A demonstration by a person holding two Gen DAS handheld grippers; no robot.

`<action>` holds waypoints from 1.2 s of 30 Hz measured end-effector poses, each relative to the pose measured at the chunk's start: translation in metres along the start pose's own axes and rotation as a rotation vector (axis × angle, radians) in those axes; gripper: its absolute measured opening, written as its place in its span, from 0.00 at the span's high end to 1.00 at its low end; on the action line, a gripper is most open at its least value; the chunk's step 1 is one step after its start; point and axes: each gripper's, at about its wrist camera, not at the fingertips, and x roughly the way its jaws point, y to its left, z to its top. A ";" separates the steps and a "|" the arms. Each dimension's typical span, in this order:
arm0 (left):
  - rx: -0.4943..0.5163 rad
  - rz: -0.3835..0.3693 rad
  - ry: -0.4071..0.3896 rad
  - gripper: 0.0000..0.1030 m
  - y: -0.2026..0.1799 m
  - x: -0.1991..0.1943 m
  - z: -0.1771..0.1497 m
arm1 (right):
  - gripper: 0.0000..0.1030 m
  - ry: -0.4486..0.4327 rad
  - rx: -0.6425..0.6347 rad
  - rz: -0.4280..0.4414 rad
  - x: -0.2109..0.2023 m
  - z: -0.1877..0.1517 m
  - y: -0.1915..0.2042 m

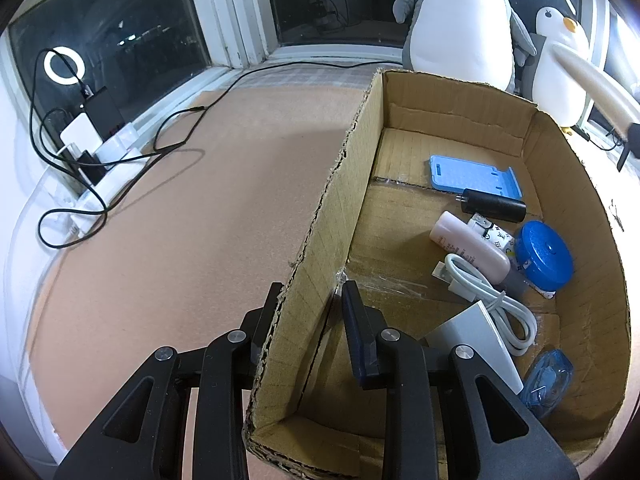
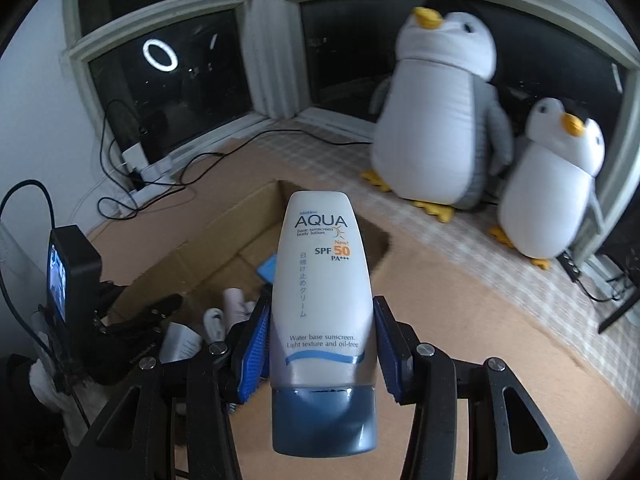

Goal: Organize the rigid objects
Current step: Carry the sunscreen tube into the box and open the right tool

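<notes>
The left wrist camera sits just behind its gripper's 2 fingers and looks down and forward, very close to the cardboard box (image 1: 460, 120), whose near wall runs from 6 o'clock up toward 12. The brown mat (image 1: 180, 220) fills 9 o'clock, the windows (image 1: 120, 40) lie at 11 to 12, and the large plush penguin (image 1: 460, 20) stands at 1 o'clock.

The right wrist camera rides higher and farther back, facing more level. The same box (image 2: 200, 248) lies at 7 to 9 o'clock, below centre.

Both views share the box, mat, windows, ring-light reflection (image 1: 64, 66) at 10 o'clock, and both penguins.
</notes>
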 end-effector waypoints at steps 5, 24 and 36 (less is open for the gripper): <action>-0.005 -0.006 -0.002 0.75 0.001 0.000 -0.001 | 0.57 0.042 -0.023 0.019 0.026 0.004 0.028; -0.010 -0.009 -0.005 0.75 0.002 -0.001 -0.002 | 0.32 0.070 -0.020 0.071 0.059 0.008 0.058; -0.010 -0.008 -0.005 0.75 0.001 -0.001 -0.003 | 0.32 0.028 0.001 0.058 0.039 0.007 0.046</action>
